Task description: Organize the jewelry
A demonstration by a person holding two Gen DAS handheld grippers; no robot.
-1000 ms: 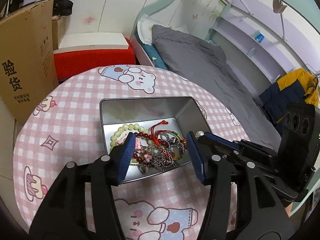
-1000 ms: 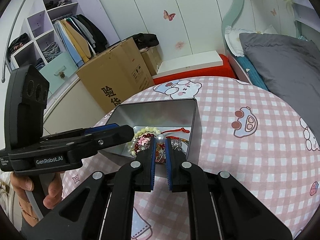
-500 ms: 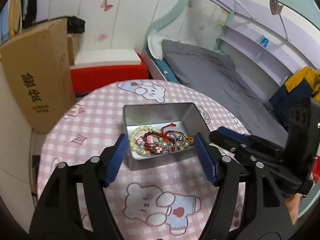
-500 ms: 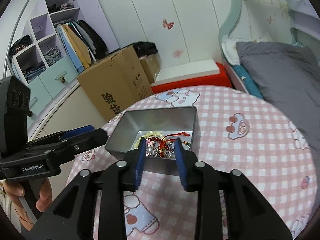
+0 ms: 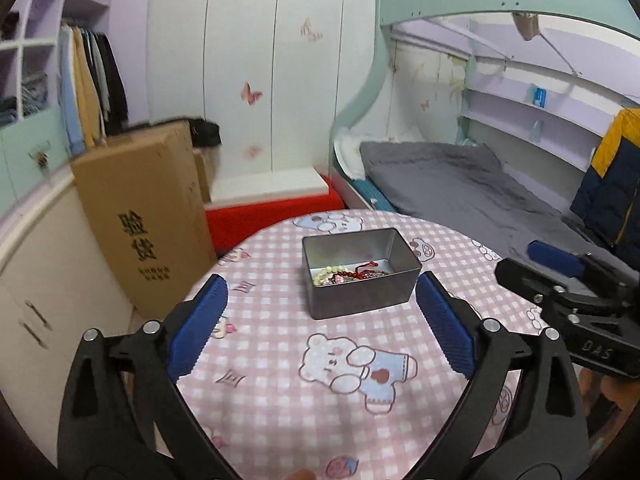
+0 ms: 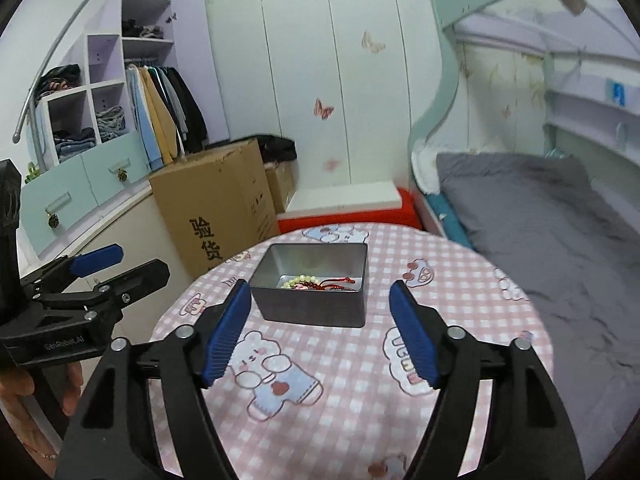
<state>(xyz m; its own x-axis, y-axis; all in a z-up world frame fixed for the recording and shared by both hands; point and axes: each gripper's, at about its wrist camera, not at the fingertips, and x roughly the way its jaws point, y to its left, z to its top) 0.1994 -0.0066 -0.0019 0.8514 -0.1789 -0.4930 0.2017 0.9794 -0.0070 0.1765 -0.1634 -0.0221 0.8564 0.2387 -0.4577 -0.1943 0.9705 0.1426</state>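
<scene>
A grey metal tin stands on the round table with the pink checked cloth. Inside lies a tangle of jewelry: pale bead bracelet, dark red beads, red cord. My left gripper hangs back from the tin on its near side, jaws opening wide with nothing between them. My right gripper is likewise drawn back, jaws opening and holding nothing. Each gripper shows at the edge of the other's view.
A big cardboard box stands left of the table, a red and white bench behind it. A bed with a grey cover runs along the right. A hand grips the left tool.
Both grippers pulled back and up from over the tin, which now looks smaller and farther away. The right jaws went from nearly shut to wide apart; the left jaws spread wider.
</scene>
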